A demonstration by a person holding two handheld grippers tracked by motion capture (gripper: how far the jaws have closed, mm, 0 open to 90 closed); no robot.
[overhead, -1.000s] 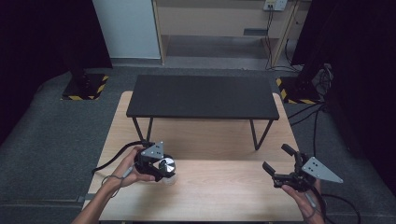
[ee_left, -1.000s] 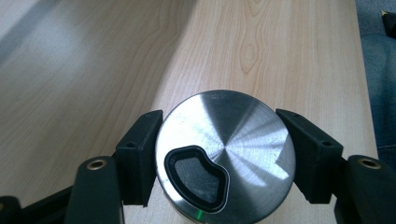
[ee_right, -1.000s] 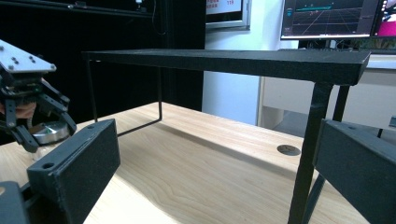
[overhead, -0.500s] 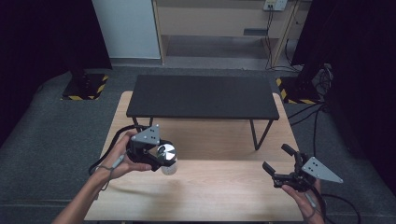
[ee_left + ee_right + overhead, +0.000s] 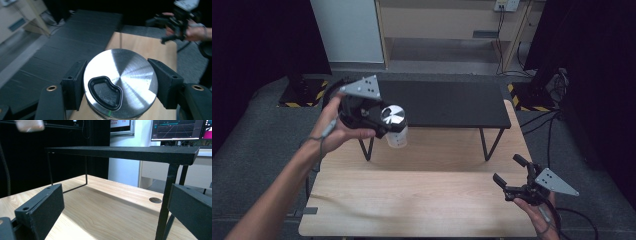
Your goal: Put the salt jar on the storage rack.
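Left gripper (image 5: 384, 122) jaws clamp a clear jar with a steel lid (image 5: 120, 81), held in the air near the front edge of the black shelf (image 5: 447, 102). Right gripper (image 5: 517, 180) rests low over the bench (image 5: 422, 185), jaws wide, empty. Likely mid-transfer; the next move probably calls for a level set-down on the shelf.

The jar (image 5: 120, 82) under its steel lid (image 5: 120, 81) runs off the bottom edge in the left gripper view, its contents hidden. A blurred pale shape (image 5: 29, 125) (identity unclear) is cut by the top edge in the right gripper view.
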